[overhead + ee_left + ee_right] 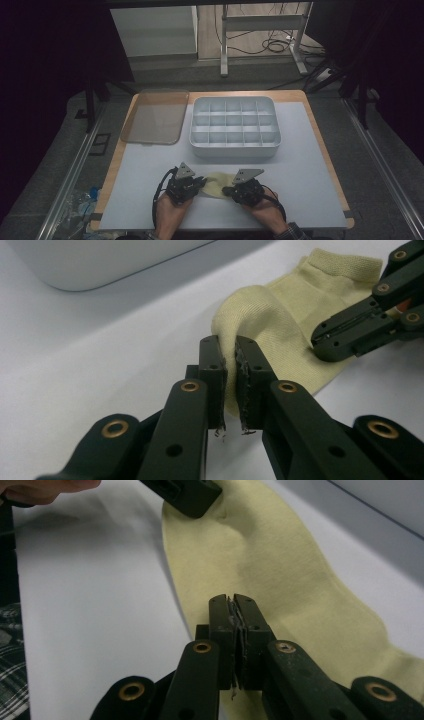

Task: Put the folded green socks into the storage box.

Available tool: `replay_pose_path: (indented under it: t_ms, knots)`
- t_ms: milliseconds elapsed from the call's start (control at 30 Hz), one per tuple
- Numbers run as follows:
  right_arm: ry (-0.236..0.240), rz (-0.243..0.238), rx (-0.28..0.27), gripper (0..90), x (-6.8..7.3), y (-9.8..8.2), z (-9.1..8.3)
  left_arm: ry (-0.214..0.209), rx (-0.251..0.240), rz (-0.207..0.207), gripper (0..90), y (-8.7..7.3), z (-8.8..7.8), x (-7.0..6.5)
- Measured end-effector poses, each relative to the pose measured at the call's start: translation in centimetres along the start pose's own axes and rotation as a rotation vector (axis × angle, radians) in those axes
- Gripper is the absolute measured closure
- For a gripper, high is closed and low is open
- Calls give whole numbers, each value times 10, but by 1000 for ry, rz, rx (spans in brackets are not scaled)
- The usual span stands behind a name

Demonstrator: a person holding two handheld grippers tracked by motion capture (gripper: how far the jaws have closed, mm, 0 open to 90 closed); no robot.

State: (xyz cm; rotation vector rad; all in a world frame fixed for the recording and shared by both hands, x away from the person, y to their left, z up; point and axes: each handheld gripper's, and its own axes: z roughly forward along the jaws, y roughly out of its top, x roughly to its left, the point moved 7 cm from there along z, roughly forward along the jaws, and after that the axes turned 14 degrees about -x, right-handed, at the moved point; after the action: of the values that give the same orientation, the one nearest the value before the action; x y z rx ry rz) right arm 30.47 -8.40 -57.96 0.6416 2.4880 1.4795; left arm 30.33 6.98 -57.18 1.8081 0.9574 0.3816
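A pale yellow sock (pixel 216 182) lies flat on the white table top, between my two grippers and near the front edge. My left gripper (pixel 230 347) is shut on a raised fold of the sock (pixel 290 310), and fabric shows between its pads. In the high view the left gripper (pixel 202 182) sits at the sock's left end. My right gripper (pixel 231 600) is shut, its tips down on the sock (pixel 270 555). I cannot tell whether it pinches any fabric. It meets the sock's right end (pixel 226 190).
A white organiser tray (pixel 234 145) with several empty compartments stands behind the sock. Its translucent lid (pixel 155 116) lies at the back left. The table's wooden rim (pixel 327 160) runs along the right side.
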Motion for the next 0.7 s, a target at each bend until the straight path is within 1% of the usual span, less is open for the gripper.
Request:
replay_pose_path:
  t_ms: [267, 533, 633, 700]
  knots:
    - [16, -12, 7, 865, 7, -3, -4, 5, 5, 10, 830, 2, 0, -1]
    - [1, -22, 10, 879, 9, -4, -4, -1, -1, 18, 828, 8, -1, -5]
    - [6, -13, 13, 873, 8, -4, -4, -7, -1, 18, 826, 10, -2, -7]
    - [12, 3, 11, 852, 7, -3, -6, -8, 3, 18, 825, 12, -2, -8]
